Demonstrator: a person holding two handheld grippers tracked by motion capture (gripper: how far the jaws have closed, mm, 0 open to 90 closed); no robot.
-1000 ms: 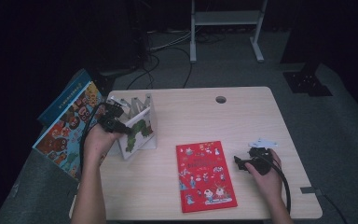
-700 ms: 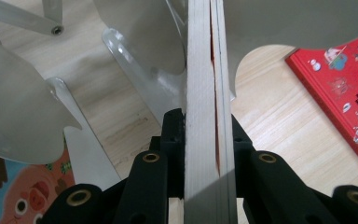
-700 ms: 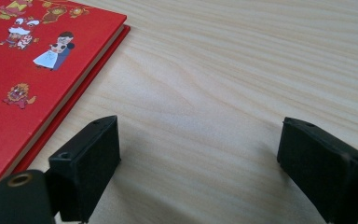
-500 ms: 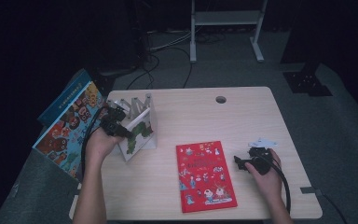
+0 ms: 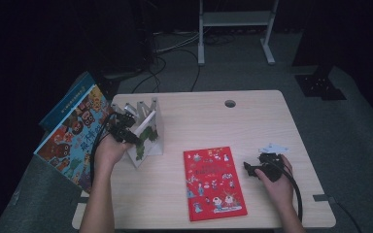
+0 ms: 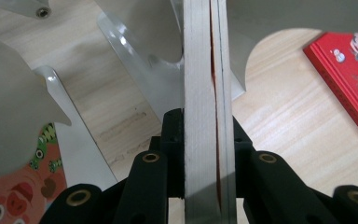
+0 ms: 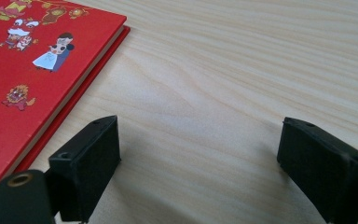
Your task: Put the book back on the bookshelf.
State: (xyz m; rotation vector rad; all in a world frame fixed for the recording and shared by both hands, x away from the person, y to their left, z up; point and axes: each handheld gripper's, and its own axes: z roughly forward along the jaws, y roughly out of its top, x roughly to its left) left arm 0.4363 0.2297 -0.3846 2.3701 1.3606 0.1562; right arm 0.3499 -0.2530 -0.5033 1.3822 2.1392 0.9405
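I'm clamping the left gripper (image 6: 200,186) fingers on a thin book (image 6: 205,93), slotting it into the metal rack (image 5: 153,121). Right gripper (image 7: 200,163) fingers are gaping empty on the worktop (image 7: 242,70), red book (image 7: 28,70) beside them, still waiting: 1 racking, 1 left.

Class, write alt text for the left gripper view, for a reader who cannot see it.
The left gripper has its black jaws clamped on the edge of a thin book, which runs up the picture between the metal dividers of a book rack. Beyond lie the pale wooden table and the corner of a red book.
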